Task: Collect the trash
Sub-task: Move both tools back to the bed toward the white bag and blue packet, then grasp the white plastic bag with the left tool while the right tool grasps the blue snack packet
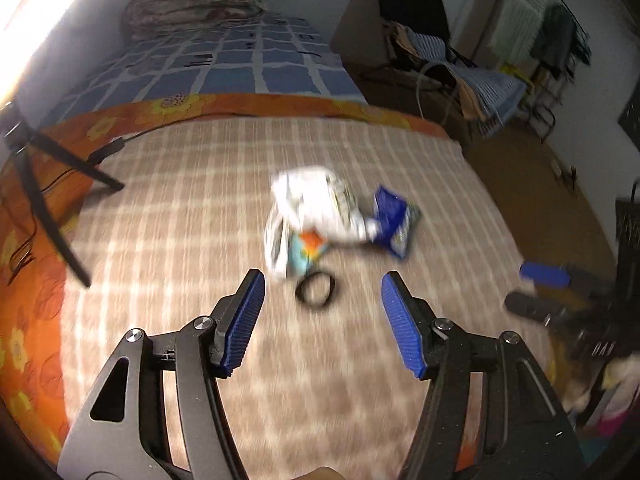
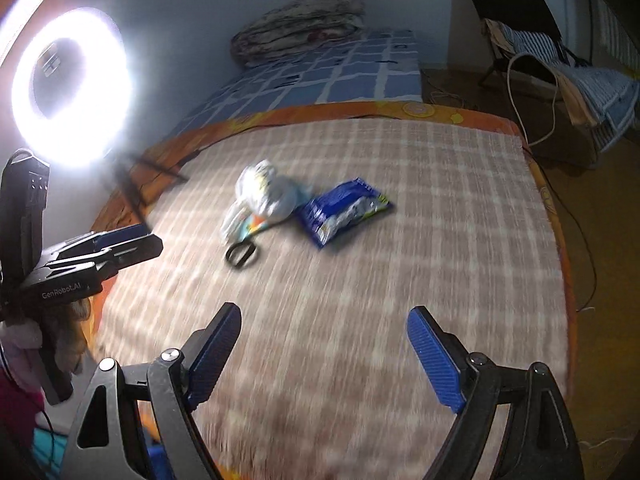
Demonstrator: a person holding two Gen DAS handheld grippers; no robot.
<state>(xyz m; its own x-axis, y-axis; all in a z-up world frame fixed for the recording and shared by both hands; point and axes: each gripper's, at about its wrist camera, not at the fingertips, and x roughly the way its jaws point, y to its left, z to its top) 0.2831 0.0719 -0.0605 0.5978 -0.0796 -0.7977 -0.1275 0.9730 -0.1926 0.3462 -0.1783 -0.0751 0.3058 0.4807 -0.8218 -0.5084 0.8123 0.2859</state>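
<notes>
On the brown checked blanket [image 2: 360, 240], a crumpled white wrapper [image 2: 264, 196] is lying touching a blue foil snack bag [image 2: 344, 210] at its three o'clock; left gripper [image 1: 322, 304] and right gripper [image 2: 324, 344] are hovering agape, empty.

Each hand-held gripper, left [image 1: 322, 294] and right [image 2: 323, 330], had black angular arms with triangular cut-outs, silver screws and ribbed blue pads [image 1: 400, 322]. White "GenRobot.AI" lettering [image 2: 61, 291] marked the left one's body.
</notes>
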